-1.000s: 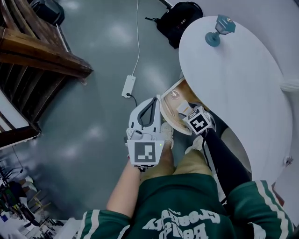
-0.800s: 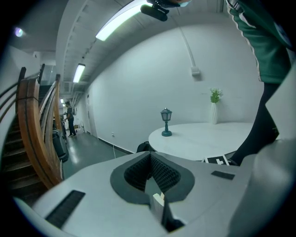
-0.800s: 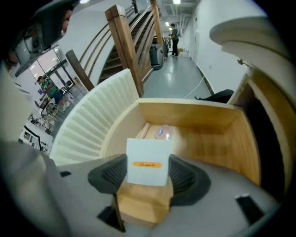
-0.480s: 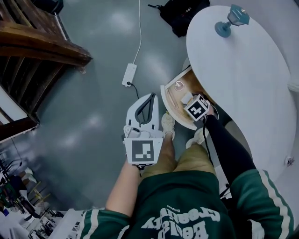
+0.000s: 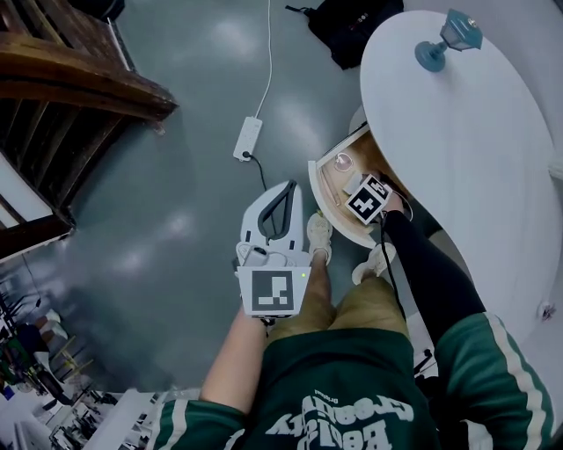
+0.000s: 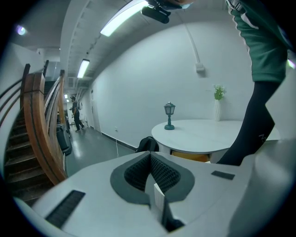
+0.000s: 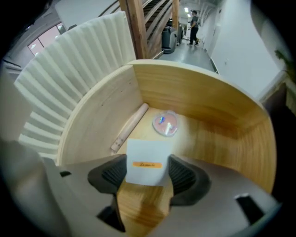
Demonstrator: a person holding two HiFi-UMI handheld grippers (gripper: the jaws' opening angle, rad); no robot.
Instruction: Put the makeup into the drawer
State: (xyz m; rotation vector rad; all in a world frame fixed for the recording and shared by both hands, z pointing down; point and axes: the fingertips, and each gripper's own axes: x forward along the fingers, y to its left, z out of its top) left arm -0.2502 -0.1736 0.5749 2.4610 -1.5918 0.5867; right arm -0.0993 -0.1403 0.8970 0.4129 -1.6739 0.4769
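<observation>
Moved: your right claw has sunk deeper into the curved light-wood drawer than it was a second ago. Your left claw has dipped a little (your head camera has shifted as well).
Right claw: it points straight down into the drawer. Seen from its own camera, the right claw has its ribbed dark pads clamped on the two sides of the white square box with an orange label.
Task item: the box hangs between those pads over the drawer floor. You cannot tell whether its lower edge touches the wood.
In the drawer: a round clear compact with a pink centre lies on the floor just beyond the box. A slim pale wooden stick lies slanted along the left wall, near the compact but apart from it.
Left claw: closed, its pads meeting with nothing between them. You hold it out over the grey floor, left of the drawer and clear of it.
Desk: the round white desk has the drawer pulled out from under its edge. A teal lantern ornament stands near the far rim, and a white vase with a green sprig stands further along (seen only in the left gripper view).
Floor: a black backpack lies near the desk, and a white power strip lies with its cable running off.
Left side: a dark wooden staircase.
</observation>
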